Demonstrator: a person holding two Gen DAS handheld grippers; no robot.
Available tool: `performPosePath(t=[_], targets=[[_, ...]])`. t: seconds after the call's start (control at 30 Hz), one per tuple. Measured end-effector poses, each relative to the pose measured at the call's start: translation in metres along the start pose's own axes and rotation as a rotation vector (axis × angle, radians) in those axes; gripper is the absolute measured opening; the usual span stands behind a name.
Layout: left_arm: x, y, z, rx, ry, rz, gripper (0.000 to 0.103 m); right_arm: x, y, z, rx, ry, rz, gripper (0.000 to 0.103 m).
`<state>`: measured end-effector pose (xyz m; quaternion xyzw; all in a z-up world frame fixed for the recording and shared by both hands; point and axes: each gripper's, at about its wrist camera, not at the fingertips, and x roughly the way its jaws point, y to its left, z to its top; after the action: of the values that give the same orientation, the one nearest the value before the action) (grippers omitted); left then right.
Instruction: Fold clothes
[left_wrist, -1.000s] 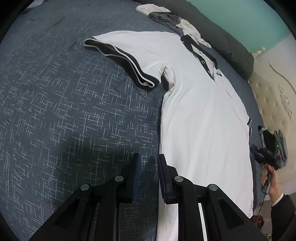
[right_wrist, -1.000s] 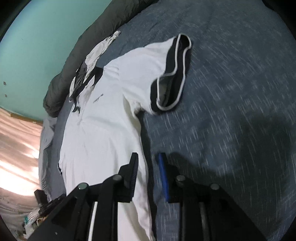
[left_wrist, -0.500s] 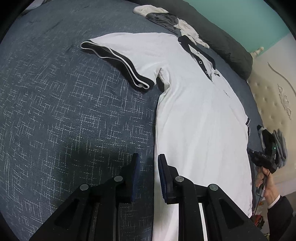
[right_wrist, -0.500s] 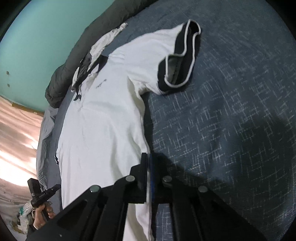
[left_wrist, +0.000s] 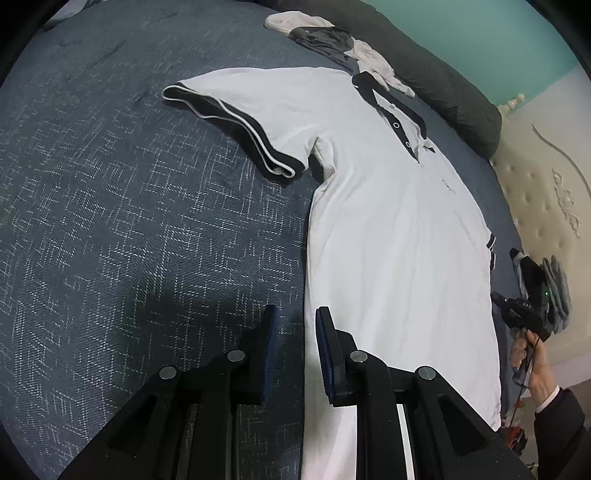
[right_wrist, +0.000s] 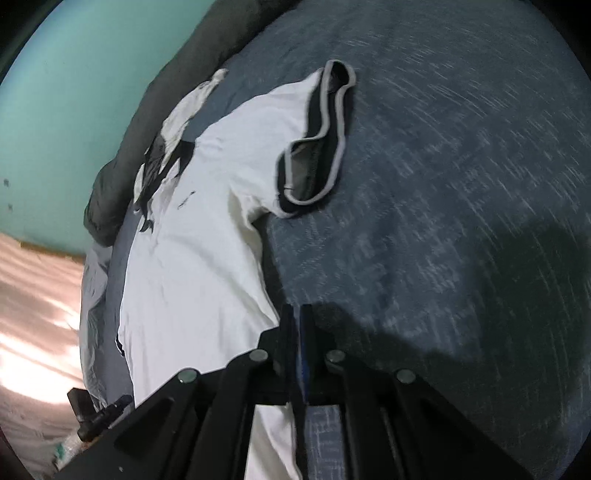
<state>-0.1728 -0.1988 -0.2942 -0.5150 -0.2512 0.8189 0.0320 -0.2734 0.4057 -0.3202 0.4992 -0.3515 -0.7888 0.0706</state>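
A white polo shirt (left_wrist: 388, 240) with dark collar and dark sleeve cuffs lies flat, front up, on a dark blue bedspread (left_wrist: 110, 221). My left gripper (left_wrist: 295, 325) is open low over the shirt's left side edge. That edge runs between its fingers, below the spread left sleeve (left_wrist: 236, 122). In the right wrist view the shirt (right_wrist: 192, 258) stretches away to the left, its other sleeve (right_wrist: 317, 136) out to the right. My right gripper (right_wrist: 297, 319) is shut on the shirt's right side edge. A hand (left_wrist: 532, 354) holds that gripper at the shirt's far side.
A loose heap of white and grey clothes (left_wrist: 332, 37) lies just beyond the collar. A long dark grey bolster (left_wrist: 443, 85) runs along the teal wall. A cream tufted headboard (left_wrist: 546, 184) stands on the right, with grey folded cloth (left_wrist: 557, 288) before it.
My right gripper went from open to shut on the shirt's right side edge, and its view is now blurred by motion. The left gripper stayed open at the left edge, shifting only slightly.
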Motion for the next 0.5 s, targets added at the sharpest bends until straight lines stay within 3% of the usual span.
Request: performPosePath(t=[0.07,0.1,0.3,0.4,0.47,0.5], targets=[[0.000,0.000,0.000,0.000,0.001,-0.001,0.022,-0.006,-0.001,-0.006,-0.016,0.013,-0.003,0.021],[0.001,-0.001,0.000,0.001,0.002,-0.003,0.023,-0.008,0.000,-0.009,-0.023,0.022,0.002,0.025],[0.002,-0.002,-0.002,-0.002,0.007,-0.011,0.024,-0.006,0.007,-0.026,-0.068,0.087,0.040,0.026],[0.000,-0.003,-0.002,0.000,0.005,-0.012,0.024,0.002,0.009,-0.037,-0.089,0.131,0.039,0.023],[-0.001,-0.003,-0.002,-0.002,0.003,-0.012,0.025,0.002,0.011,-0.040,-0.104,0.123,0.030,0.005],[-0.002,-0.003,-0.002,-0.003,0.002,-0.013,0.025,0.000,0.011,-0.040,-0.106,0.111,0.024,0.004]])
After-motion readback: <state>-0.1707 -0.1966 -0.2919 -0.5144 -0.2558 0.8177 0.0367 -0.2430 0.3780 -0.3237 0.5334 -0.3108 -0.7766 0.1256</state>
